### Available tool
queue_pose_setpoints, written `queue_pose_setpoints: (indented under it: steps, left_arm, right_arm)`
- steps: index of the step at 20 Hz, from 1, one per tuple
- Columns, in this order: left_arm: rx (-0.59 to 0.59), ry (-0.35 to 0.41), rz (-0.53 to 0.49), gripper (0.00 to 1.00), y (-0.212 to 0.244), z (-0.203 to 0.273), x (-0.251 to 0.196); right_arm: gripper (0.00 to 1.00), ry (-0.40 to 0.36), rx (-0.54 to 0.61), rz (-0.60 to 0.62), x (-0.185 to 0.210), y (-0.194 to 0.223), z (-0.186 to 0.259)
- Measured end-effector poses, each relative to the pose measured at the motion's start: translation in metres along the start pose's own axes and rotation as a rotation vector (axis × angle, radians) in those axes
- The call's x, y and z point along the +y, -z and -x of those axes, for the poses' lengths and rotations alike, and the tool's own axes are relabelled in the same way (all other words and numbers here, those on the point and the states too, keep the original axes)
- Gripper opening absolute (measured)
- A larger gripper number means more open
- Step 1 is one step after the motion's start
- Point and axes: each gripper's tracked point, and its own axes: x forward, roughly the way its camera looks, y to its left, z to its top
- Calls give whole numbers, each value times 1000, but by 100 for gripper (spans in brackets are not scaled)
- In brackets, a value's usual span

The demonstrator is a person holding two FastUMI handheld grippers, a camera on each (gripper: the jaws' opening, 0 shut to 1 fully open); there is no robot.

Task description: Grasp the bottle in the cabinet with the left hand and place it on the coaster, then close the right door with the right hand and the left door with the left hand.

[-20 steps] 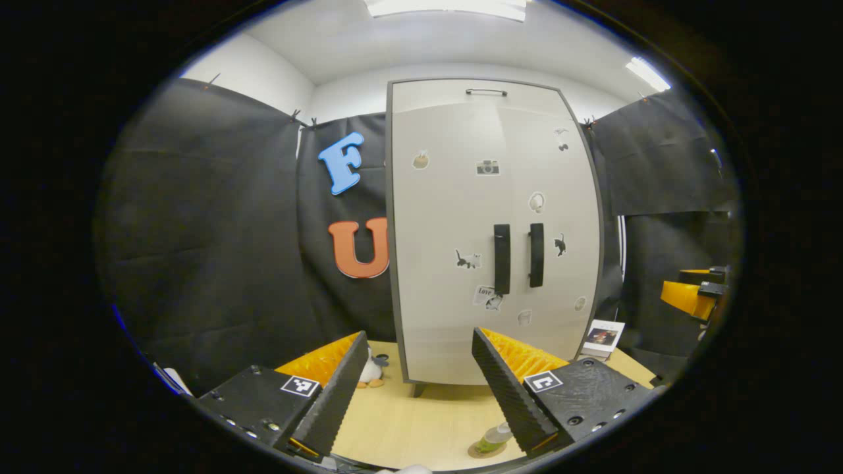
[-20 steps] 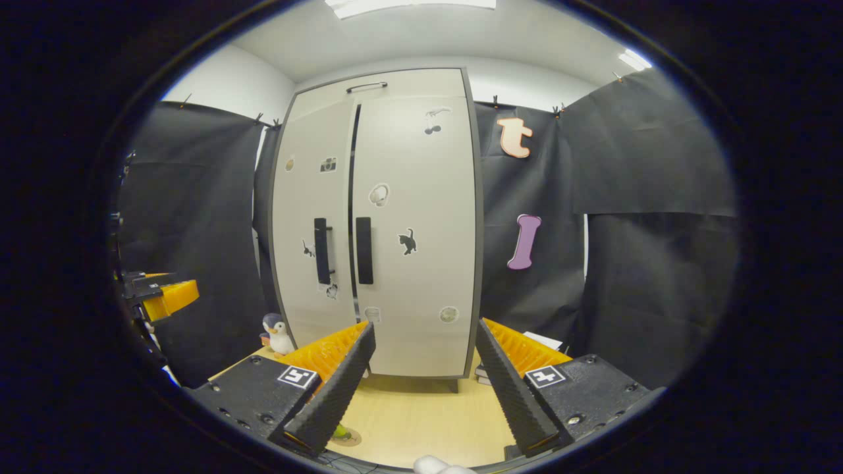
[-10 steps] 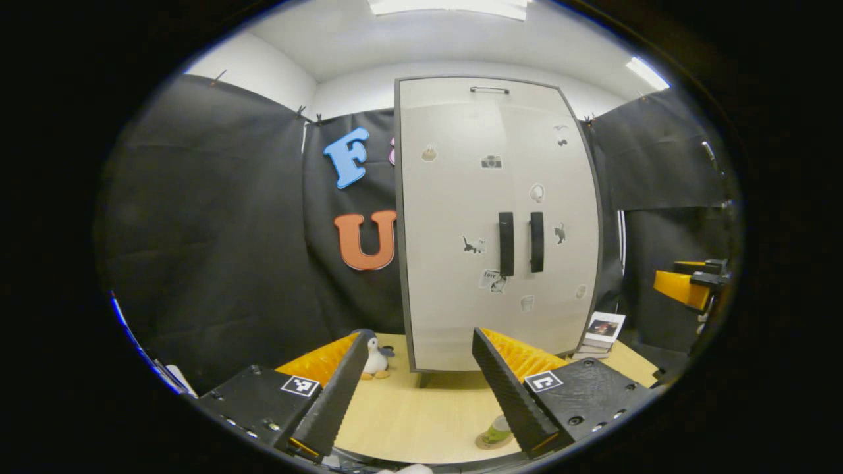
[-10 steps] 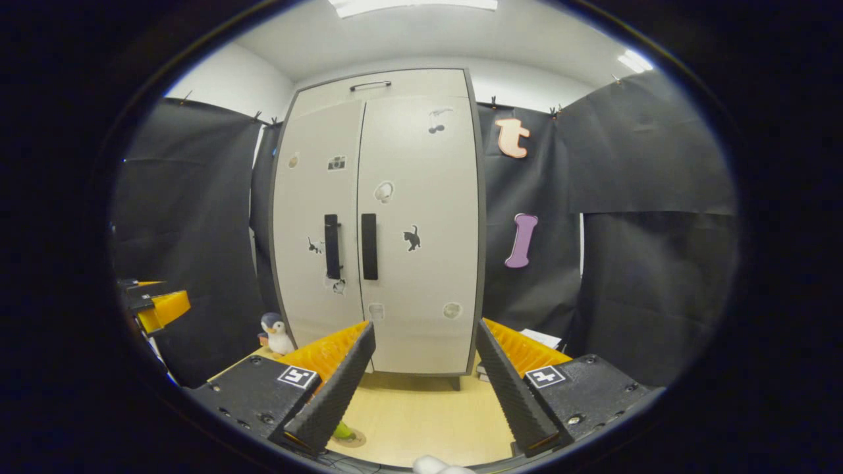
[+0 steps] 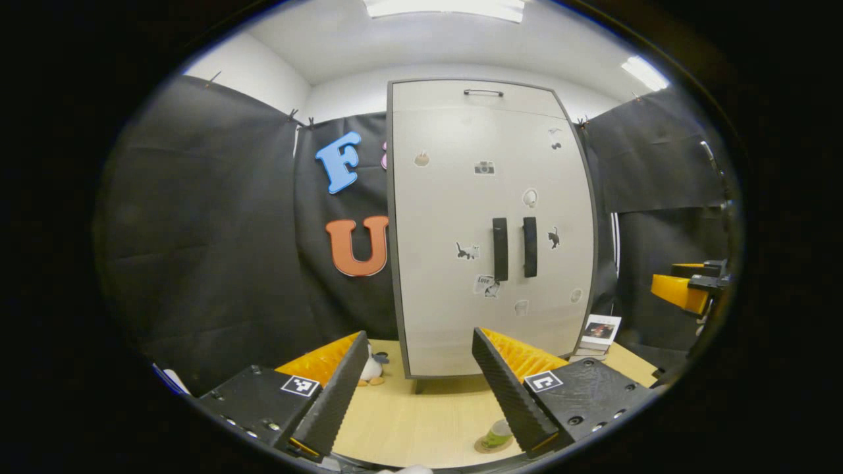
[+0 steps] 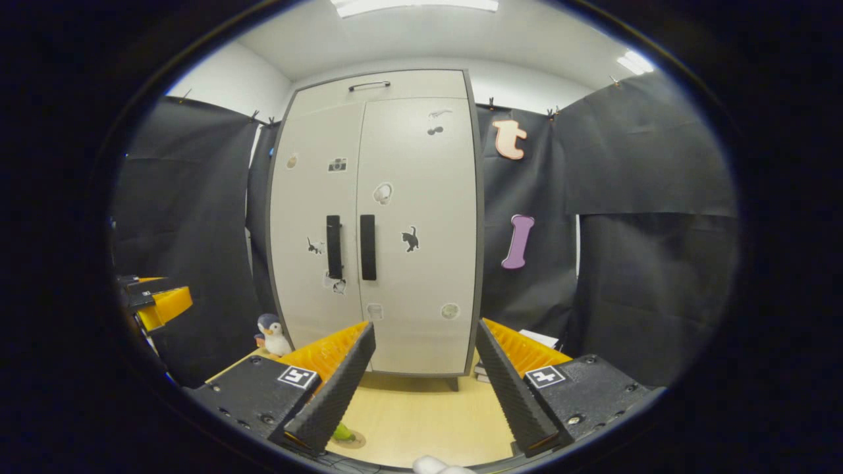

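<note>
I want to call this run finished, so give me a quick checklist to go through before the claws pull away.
1. Left door flush: ok.
2. Right door flush: ok; only a thin seam between them.
3. Bottle on coaster: ok, standing on it.
4. Left claw empty: ok, jaws apart.
5. Right claw empty: ok, jaws apart.
6. Doors latched: cannot tell.

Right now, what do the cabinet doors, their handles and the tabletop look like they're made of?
Cabinet doors: smooth pale panels with a soft sheen, likely laminated board or painted metal; stickers lie flat on them. Handles: matte black bars, plastic or coated metal, can't tell which. Tabletop: light wood-grain surface, probably laminate or veneer.
</note>
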Motion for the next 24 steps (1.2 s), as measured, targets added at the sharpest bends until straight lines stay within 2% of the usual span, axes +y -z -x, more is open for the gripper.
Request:
queue_pose_setpoints:
  steps: [24]
  left_arm:
    - [-4, 17, -14, 97, -5, 2, -5]
  right_arm:
    - [100, 6, -13, -5, 3, -3, 7]
